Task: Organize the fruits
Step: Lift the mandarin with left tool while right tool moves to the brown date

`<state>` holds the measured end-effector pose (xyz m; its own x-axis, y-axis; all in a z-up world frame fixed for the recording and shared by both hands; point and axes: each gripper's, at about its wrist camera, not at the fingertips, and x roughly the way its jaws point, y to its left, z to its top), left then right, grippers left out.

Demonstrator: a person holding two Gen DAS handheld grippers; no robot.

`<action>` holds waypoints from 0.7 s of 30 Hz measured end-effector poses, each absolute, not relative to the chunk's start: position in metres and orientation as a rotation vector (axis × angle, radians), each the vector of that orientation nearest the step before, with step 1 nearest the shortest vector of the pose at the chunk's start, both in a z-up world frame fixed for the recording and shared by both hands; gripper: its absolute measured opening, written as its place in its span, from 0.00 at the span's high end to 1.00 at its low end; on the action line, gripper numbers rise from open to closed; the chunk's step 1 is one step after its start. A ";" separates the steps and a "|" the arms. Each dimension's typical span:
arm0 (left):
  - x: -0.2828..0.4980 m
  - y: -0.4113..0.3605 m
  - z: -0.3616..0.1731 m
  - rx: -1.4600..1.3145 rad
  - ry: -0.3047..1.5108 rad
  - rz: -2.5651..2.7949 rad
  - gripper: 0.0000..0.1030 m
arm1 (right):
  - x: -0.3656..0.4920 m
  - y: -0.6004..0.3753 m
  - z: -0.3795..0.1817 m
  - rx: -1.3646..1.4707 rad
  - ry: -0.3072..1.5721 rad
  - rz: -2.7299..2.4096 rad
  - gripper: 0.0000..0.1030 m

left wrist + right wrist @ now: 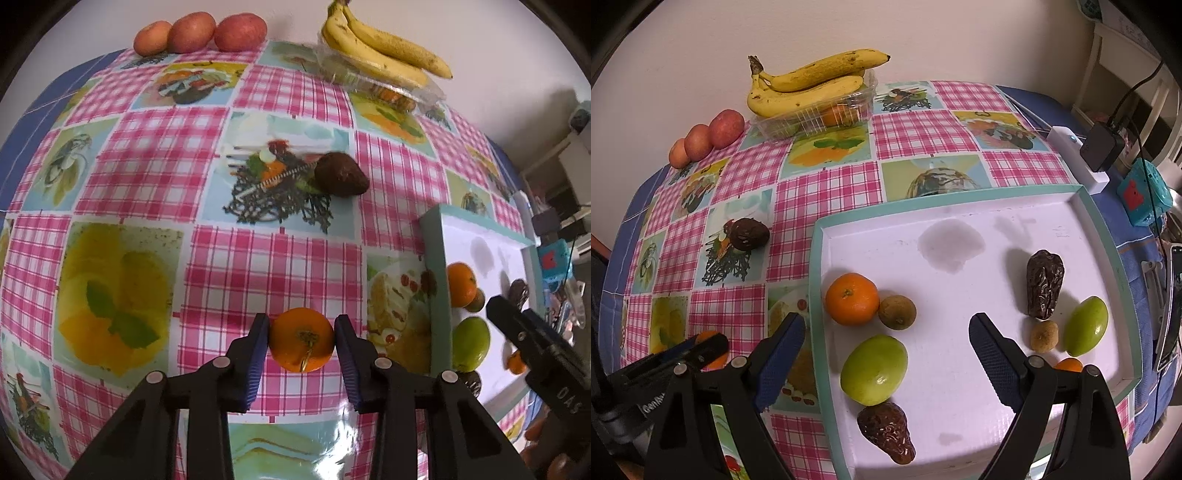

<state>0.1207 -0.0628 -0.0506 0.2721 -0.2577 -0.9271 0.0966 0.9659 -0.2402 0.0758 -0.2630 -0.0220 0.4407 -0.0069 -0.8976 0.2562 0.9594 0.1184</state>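
Left tool [301, 341] grips a mandarin [301, 339] between its blue pads, over the checked tabletop [258, 258] just left of the white tray [960, 369]. Right tool [886, 354] hangs wide apart above the tray, which holds another mandarin [852, 299], green fruits and dates.

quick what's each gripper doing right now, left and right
Left gripper: shut on the small round orange mandarin, pads touching both its sides.
Right gripper: open, holding nothing, above the white tray with a teal rim.
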 end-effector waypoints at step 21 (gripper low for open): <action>0.162 0.026 -0.022 -0.358 1.096 -0.097 0.63 | 0.106 -0.209 -0.010 0.303 0.991 0.006 0.12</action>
